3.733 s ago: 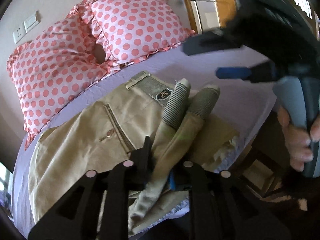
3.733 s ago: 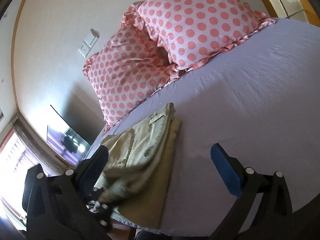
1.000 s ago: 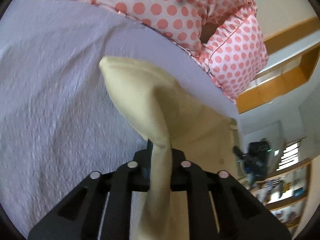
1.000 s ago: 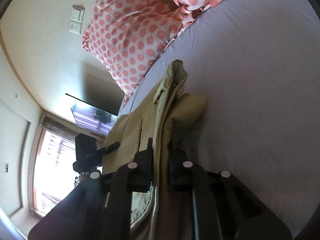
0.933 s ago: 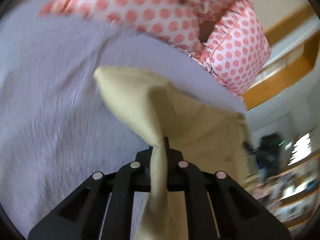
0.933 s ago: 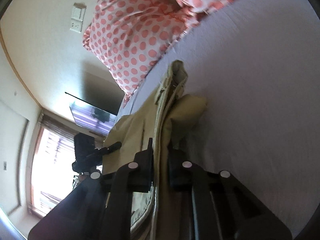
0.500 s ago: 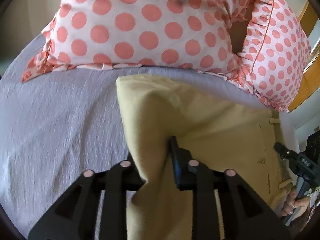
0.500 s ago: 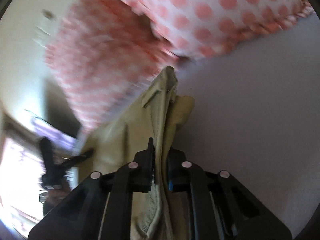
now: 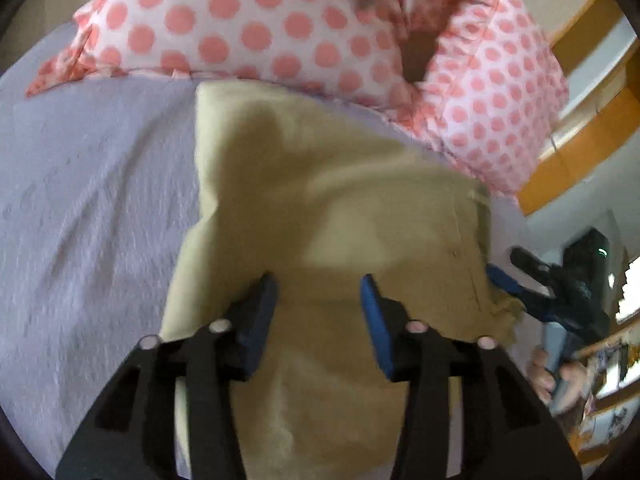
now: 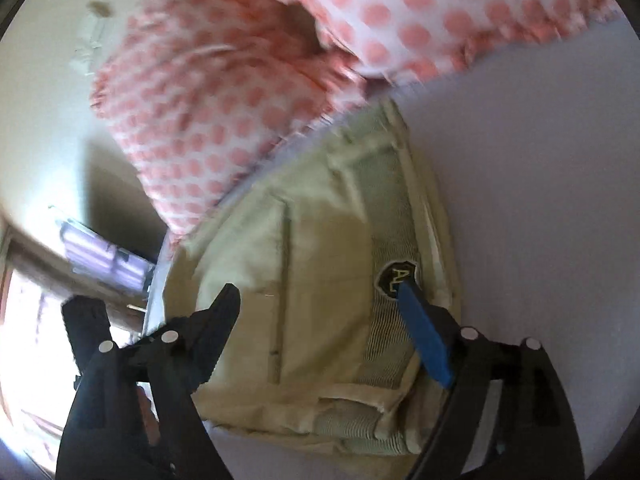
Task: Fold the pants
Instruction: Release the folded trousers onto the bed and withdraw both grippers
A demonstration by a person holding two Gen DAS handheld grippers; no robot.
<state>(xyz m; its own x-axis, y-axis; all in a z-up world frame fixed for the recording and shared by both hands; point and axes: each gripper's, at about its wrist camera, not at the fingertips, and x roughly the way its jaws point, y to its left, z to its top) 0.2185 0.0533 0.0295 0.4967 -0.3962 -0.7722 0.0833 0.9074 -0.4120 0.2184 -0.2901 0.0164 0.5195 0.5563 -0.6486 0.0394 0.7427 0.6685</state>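
Note:
Khaki pants (image 9: pixel 320 216) lie folded in a flat stack on the lilac bedsheet (image 9: pixel 80 200), near the pillows. My left gripper (image 9: pixel 318 300) is open just above the near edge of the stack, holding nothing. In the right wrist view the pants (image 10: pixel 320 280) show their ribbed waistband and a dark badge (image 10: pixel 396 276). My right gripper (image 10: pixel 320 300) is open over that waistband end, empty. It also shows in the left wrist view (image 9: pixel 508 276) at the stack's right edge.
Two pink polka-dot pillows (image 9: pixel 280 20) lie right behind the pants, also in the right wrist view (image 10: pixel 240 100). Wooden furniture (image 9: pixel 580 140) stands beyond the bed on the right. A window (image 10: pixel 24 340) is at the far left.
Both grippers were shut on the pants' fabric and carried it toward the pillows. Both have now opened and let go, and the pants lie flat.

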